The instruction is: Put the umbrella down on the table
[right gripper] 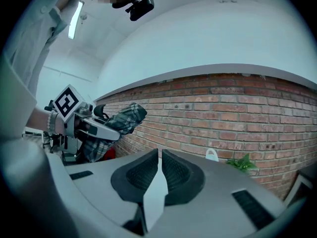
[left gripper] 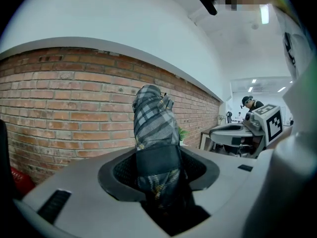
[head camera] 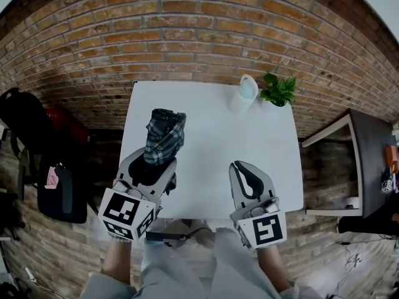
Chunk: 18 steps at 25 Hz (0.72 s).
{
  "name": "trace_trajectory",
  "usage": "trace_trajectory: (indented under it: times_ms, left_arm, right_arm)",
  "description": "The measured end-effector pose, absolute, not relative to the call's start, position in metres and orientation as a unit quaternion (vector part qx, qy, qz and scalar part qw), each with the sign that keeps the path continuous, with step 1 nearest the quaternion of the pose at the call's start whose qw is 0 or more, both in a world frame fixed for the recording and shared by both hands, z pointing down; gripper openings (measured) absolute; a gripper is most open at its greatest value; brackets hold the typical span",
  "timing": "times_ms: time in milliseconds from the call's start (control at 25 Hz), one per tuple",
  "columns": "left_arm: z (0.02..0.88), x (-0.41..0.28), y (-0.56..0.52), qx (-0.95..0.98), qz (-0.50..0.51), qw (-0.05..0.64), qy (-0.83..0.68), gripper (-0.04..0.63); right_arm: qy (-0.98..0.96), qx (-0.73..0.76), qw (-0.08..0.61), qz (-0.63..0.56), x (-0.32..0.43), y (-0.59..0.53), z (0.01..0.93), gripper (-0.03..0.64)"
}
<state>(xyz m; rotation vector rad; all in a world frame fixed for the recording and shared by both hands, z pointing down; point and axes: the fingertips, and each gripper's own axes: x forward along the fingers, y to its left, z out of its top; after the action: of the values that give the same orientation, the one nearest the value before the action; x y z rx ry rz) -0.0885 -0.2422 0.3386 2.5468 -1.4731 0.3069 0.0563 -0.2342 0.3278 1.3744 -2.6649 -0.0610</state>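
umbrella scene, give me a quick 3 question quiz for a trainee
1. True or false: the plaid umbrella lies flat on the white table.
2. The right gripper has its jaws: A) clamped on the umbrella, B) together with nothing between them, C) wide apart.
3. Fill in: the umbrella is held by the ___ gripper.

Key
1. False. The left gripper holds it up off the table.
2. B
3. left
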Motion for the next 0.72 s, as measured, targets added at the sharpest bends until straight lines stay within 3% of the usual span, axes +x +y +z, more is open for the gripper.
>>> trace_trajectory:
  times_ms: [400,720]
  left_arm:
    - [0.393,-0.074,-0.328,0.858,0.159,0.110,-0.475,0.232]
    - [0.473,-0.051,-0.420,0.853,0.265,0.124,-0.433,0.232]
  right_arm:
    - [-0.885,0.458,0.080,-0.001,0.063,-0.256,0.350,0.052]
    - [-0.881,0.462,0.094,0.031,0.072,-0.265,0.383,0.052]
